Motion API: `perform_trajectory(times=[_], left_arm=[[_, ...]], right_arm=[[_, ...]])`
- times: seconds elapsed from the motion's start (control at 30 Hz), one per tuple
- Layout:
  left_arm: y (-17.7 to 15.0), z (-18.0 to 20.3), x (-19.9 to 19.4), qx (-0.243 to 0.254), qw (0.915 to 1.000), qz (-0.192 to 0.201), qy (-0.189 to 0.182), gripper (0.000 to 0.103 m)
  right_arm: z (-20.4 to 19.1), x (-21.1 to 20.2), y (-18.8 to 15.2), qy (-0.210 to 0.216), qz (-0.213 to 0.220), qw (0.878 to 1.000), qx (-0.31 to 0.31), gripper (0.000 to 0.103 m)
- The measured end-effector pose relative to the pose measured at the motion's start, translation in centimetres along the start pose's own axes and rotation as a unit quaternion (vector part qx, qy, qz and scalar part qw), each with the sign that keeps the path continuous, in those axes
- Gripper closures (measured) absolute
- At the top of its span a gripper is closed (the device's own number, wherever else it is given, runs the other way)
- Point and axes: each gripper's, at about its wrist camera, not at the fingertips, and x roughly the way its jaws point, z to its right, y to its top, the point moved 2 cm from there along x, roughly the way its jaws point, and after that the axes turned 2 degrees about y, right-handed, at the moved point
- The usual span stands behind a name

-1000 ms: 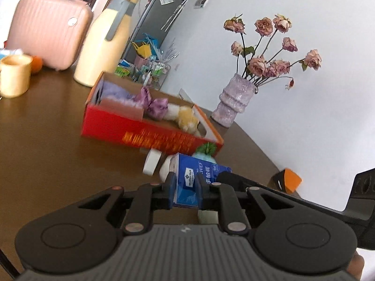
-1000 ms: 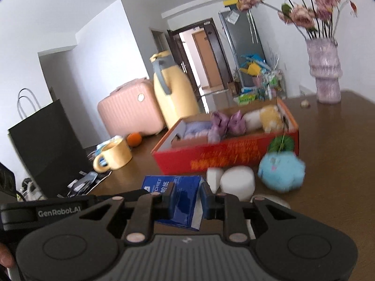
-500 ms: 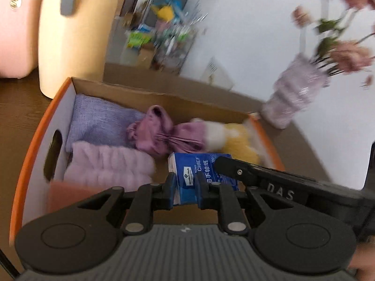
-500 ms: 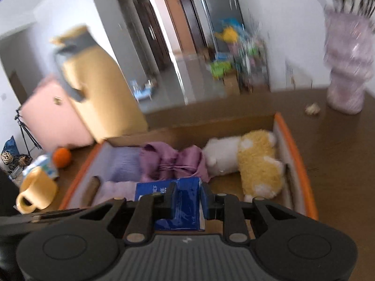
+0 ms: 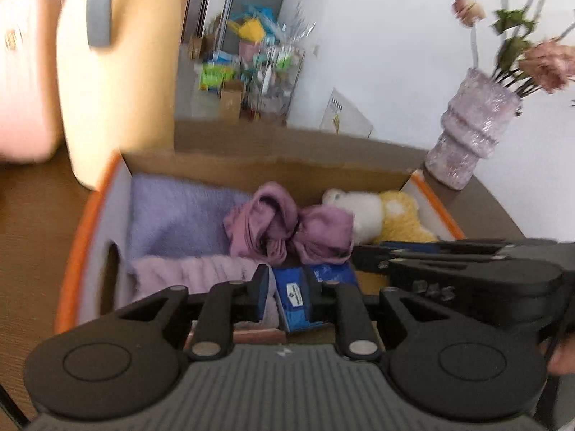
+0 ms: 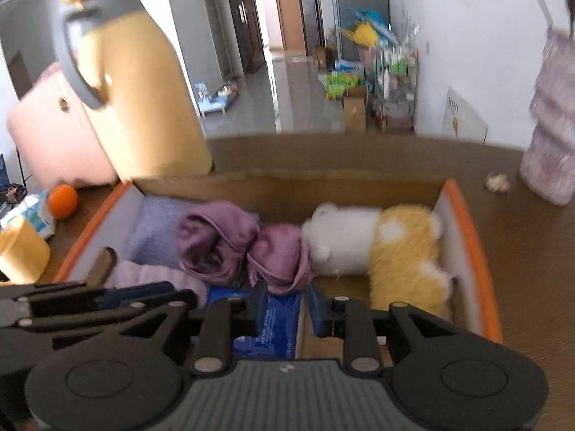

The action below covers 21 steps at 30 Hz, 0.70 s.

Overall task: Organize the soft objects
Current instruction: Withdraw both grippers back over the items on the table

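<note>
A blue tissue pack (image 5: 300,296) lies low in the orange-edged cardboard box (image 5: 86,215), at its front. My left gripper (image 5: 289,292) is open around the pack's left end. My right gripper (image 6: 285,305) is open, with the pack (image 6: 267,323) against its left finger. The box also holds a lilac towel (image 5: 176,215), a pale pink towel (image 5: 194,273), a purple cloth (image 6: 244,248) and a white and yellow plush (image 6: 377,244).
A yellow jug (image 6: 140,107) and a pink case (image 6: 50,143) stand behind the box on the brown table (image 6: 532,251). A yellow mug (image 6: 18,251) and an orange (image 6: 63,197) are at left. A lilac vase (image 5: 470,140) with flowers stands at right.
Both grippers carried the blue pack from the table over into the box, lowered it, and their jaws have opened off it.
</note>
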Motion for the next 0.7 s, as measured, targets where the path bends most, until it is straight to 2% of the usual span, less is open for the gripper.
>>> perform_trajectory(times=[0.03,0.1,0.17,0.23,0.3,0.37,0.43,0.7], left_arm=[[0.2,0.2,-1.4,0.011,0.9999,0.012,0.000,0.080],[0.4,0.2,-4.6,0.031,0.9987,0.040,0.009,0.075],[0.3,-0.4,-8.1,0.041,0.9969,0.063,0.025,0.070],[-0.2,-1.2,-11.3,0.041,0.9946,0.084,0.046,0.060],[-1.2,-2.0,-14.9,0.041,0.9911,0.110,0.063,0.027],[-2.5,-2.6,-18.2,0.043,0.9869,0.137,0.072,0.025],[-3.5,-2.6,-20.6,0.046,0.9846,0.148,0.081,0.025],[-6.9,-0.9,-26.4,0.047,0.9782,0.182,0.089,0.023]], right_arm=[[0.2,-1.3,0.3,0.001,0.011,1.000,-0.005,0.078],[0.5,-4.7,0.3,0.000,0.036,0.999,-0.021,0.070],[0.6,-8.0,-0.3,-0.008,0.053,0.998,-0.042,0.069],[0.8,-11.7,-1.1,-0.027,0.075,0.995,-0.065,0.068],[1.5,-15.6,-2.1,-0.039,0.103,0.991,-0.074,0.059],[2.4,-18.7,-3.1,-0.040,0.122,0.989,-0.068,0.055],[3.0,-21.0,-4.0,-0.036,0.128,0.989,-0.060,0.055],[1.5,-25.8,-8.0,-0.022,0.152,0.987,-0.053,0.052]])
